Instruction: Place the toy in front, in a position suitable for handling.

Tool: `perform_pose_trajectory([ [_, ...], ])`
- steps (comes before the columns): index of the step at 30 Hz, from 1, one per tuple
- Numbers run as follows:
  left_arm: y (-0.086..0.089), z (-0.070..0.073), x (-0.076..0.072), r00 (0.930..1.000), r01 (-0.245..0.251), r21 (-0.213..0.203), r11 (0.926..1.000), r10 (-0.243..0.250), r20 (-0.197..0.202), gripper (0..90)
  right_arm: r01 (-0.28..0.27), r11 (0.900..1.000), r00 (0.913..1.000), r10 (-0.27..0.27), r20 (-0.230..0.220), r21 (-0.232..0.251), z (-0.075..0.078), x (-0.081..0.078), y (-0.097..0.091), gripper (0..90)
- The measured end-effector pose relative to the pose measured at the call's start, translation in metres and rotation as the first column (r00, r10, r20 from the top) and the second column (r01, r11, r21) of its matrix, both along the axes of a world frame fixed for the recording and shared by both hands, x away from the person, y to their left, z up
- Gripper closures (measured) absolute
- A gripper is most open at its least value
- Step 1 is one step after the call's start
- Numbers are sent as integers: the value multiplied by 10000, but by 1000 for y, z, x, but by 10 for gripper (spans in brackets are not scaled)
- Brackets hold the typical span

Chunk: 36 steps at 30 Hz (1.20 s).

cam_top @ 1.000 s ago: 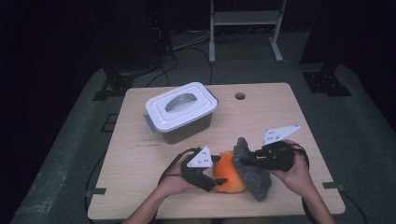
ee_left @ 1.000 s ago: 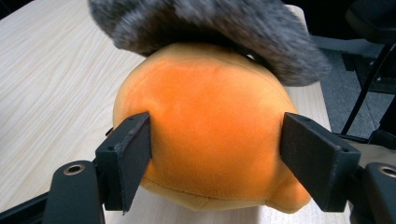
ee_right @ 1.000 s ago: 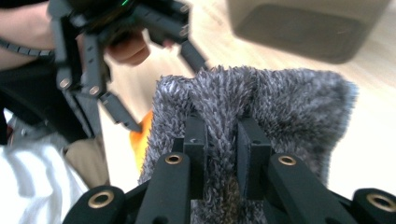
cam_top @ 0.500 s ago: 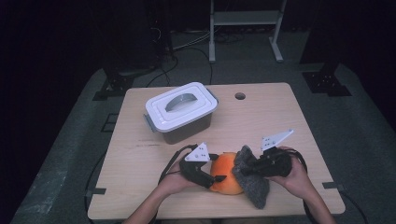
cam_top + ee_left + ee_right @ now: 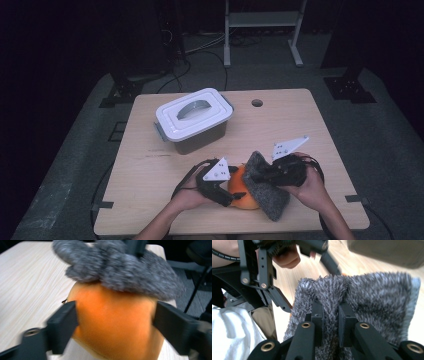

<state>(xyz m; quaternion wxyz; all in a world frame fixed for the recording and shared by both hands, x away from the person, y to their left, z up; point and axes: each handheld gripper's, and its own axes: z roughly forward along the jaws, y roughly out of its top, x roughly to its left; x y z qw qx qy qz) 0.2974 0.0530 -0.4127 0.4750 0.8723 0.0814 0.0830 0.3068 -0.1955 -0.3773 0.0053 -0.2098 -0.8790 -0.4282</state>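
Observation:
A round orange ball [image 5: 247, 200] rests near the table's front edge. My left gripper [image 5: 236, 186] reaches in from the left, and its black jaws stand against both flanks of the ball [image 5: 112, 335]. They have just been opening a little, with the ball still between them. A grey fuzzy cloth [image 5: 272, 200] is draped over the ball's top and right side. My right gripper [image 5: 260, 177] comes in from the right, shut on a pinched fold of that cloth [image 5: 374, 300]. Its two jaws [image 5: 330, 315] stand close together around the fold.
A white lidded plastic box [image 5: 194, 120] with a handle in its lid stands at the back left of the wooden table [image 5: 150, 165]. A small round hole [image 5: 257, 103] is in the tabletop behind it. The person's hands come in over the front edge.
The right gripper has shifted slightly left and toward the front with the cloth, dragging it across the ball. The left hand has stayed where it was.

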Motion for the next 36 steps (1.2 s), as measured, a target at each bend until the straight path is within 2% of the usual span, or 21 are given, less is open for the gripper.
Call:
perform_pose_trajectory([
  [2, -3, -1, 1, 9996, -224, 27, 9997, 224, -143, 100, -90, 10000, 9994, 90, -341, 3, -4, 1, -2, 770],
  [4, -3, -2, 0, 9997, -255, 174, 9995, 255, 24, 103, -205, 9997, 9985, 200, -504, -100, -5, 0, -3, 770],
  [5, -3, -2, 0, 9997, -203, 173, 9996, 202, 101, 139, -274, 9994, 9983, 263, -524, -213, -3, -1, -4, 771],
  [7, -3, -1, -2, 9994, -93, 208, 9997, 86, 320, 222, -185, 9998, 9992, 181, -355, -121, 1, -3, -4, 773],
  [11, -5, -1, -6, 9973, 325, 168, 9993, -335, 656, 251, 6, 9987, 9998, -15, 176, 501, 11, -6, -1, 773],
  [13, -6, 0, -9, 9961, 412, 219, 9989, -428, 772, 251, 10, 9994, 9997, -19, 262, 358, 11, -5, 2, 772],
  [16, -5, -1, -9, 9954, 529, 310, 9981, -552, 789, 252, -87, 9997, 9999, 86, 57, 228, 6, -3, 4, 772],
  [17, -4, -1, -9, 9944, 578, 321, 9978, -604, 871, 253, -211, 9993, 9993, 221, -318, 321, 2, -1, 3, 771],
  [20, -4, -1, -9, 9944, 599, 342, 9976, -626, 855, 253, -112, 9991, 9997, 121, -221, 401, 4, -1, 0, 771],
  [21, -4, -1, -8, 9942, 642, 304, 9975, -666, 846, 253, 289, 9976, 9996, -290, 14, 626, 7, 1, -7, 771],
  [24, -3, 0, -7, 9946, 650, 260, 9975, -669, 800, 226, 563, 9964, 9984, -560, -59, 631, 5, 3, -12, 771],
  [25, -2, 2, -5, 9978, 316, 33, 9995, -318, 588, 187, 621, 9969, 9978, -609, -245, 479, -1, 6, -14, 768],
  [27, -3, 3, -1, 9998, -92, -158, 9998, 95, 183, 132, 549, 9970, 9973, -521, -521, 544, -5, 7, -15, 767],
  [28, -3, 3, -1, 9998, -92, -158, 9998, 95, 183, 97, 549, 9970, 9973, -521, -521, 544, -5, 7, -15, 767],
  [29, -3, 2, 2, 9991, -412, 64, 9991, 412, -27, 74, 253, 9984, 9976, -220, -658, 496, -5, 6, -12, 767],
  [31, -4, -3, 4, 9982, -300, 206, 9993, 310, -505, 75, -22, 9994, 9974, 47, -712, 358, -5, 3, -9, 769],
  [32, -4, -5, 4, 9977, -150, 239, 9996, 165, -655, 103, -174, 9995, 9969, 194, -759, 271, -4, 1, -6, 769],
  [33, -5, -6, 2, 9980, 78, 203, 9998, -65, -636, 161, -259, 9992, 9970, 280, -728, 292, -3, 0, -5, 769],
  [34, -5, -6, 2, 9980, 78, 203, 9998, -65, -636, 173, -276, 9992, 9977, 292, -608, 274, 0, -2, -3, 770],
  [35, -6, -3, -1, 9995, 230, 289, 9993, -223, -240, 192, -260, 9994, 9987, 269, -423, 226, 2, -4, -1, 770],
  [36, -6, -2, -2, 9994, 321, 282, 9991, -318, -138, 205, -246, 9991, 9992, 257, -294, 349, 5, -5, 1, 770],
])
